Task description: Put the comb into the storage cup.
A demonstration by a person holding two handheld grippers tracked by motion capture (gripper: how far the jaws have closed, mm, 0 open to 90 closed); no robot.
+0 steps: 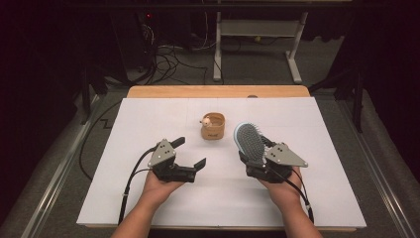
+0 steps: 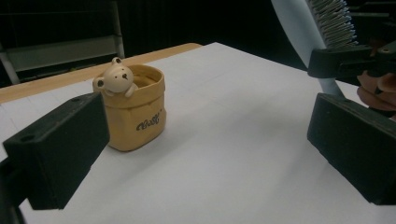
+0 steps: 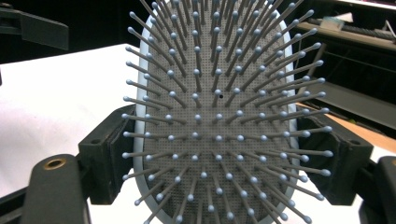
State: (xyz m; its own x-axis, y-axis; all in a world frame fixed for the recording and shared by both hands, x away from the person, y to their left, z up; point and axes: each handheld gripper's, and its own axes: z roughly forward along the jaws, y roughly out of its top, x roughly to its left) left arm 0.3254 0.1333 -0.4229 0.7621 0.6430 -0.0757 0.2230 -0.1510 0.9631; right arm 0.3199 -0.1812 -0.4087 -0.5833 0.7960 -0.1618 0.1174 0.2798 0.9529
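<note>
A: Gripping the hairbrush by its paddle edges, the right gripper holds it upright, bristles toward its own camera; the handle appears to hang below the jaws.

B: Risk?

A: Slippage: the pads clamp a curved rim, so a tilt may rotate the brush. Ahead and left stands the bear cup; a swing could topple it. The left gripper idles open, empty.
</note>
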